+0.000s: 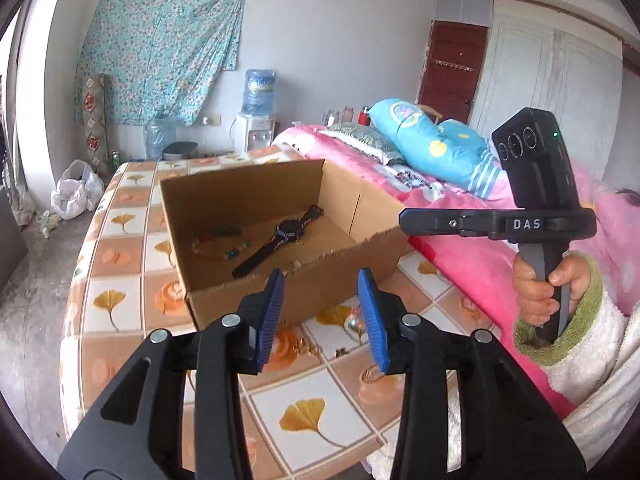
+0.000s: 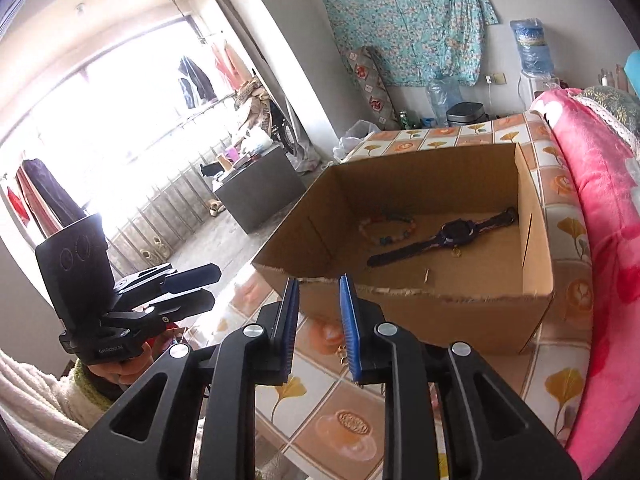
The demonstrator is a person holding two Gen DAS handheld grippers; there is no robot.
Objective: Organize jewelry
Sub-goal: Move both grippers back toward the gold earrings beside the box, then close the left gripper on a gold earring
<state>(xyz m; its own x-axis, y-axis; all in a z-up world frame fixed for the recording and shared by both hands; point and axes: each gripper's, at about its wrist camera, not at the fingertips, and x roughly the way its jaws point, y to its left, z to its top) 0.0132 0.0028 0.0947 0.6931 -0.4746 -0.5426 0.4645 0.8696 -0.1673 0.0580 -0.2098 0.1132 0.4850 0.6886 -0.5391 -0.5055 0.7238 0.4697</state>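
On the tiled table (image 1: 120, 304) stands the open cardboard box (image 1: 248, 196), holding a dark watch (image 1: 286, 232) and a bead bracelet (image 1: 218, 244). Before the box lie small earrings (image 1: 354, 324), probably light and slippery, best pinched at the hook. Both the left gripper (image 1: 322, 312) and the right gripper (image 2: 318, 320) have fingers apart, empty.

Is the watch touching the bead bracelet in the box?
Apart. The right wrist view shows bare cardboard floor between the watch and the bracelet inside the box; the left wrist view agrees.
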